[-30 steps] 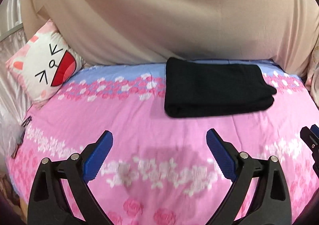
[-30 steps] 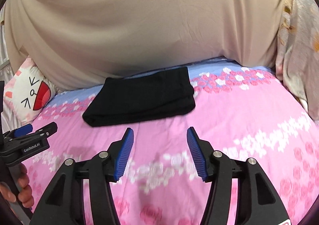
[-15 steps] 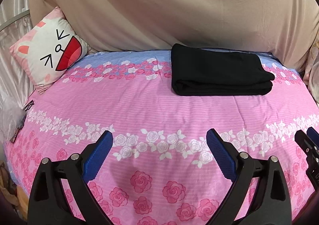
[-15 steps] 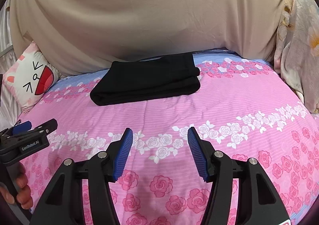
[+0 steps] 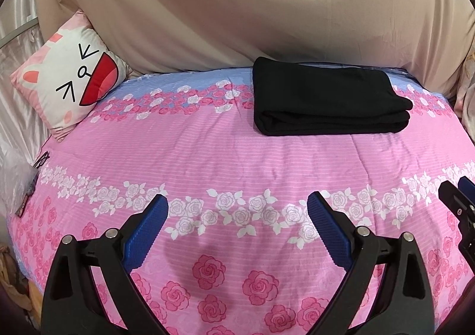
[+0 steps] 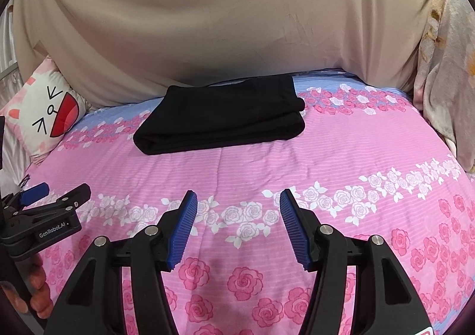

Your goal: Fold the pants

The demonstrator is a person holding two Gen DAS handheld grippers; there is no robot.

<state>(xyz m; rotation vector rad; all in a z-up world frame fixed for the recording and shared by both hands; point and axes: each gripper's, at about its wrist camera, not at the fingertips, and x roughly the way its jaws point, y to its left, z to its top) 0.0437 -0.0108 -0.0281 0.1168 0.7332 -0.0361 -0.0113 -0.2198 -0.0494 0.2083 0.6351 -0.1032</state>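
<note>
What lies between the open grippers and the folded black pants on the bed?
Nothing visible: only bare pink floral bedspread separates the left gripper and right gripper from the folded black pants. The cartoon-face pillow sits off to the side.

"GenRobot.AI" is printed on the left tongs (image 6: 44, 201).

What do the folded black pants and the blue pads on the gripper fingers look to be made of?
Pants: soft matte black fabric, probably a knit or fleece; the folded edges are thick and rounded and there is no sheen. Pads: blue, finely ribbed, likely rubber or soft plastic, set on smooth black plastic fingers with metal pins.
</note>
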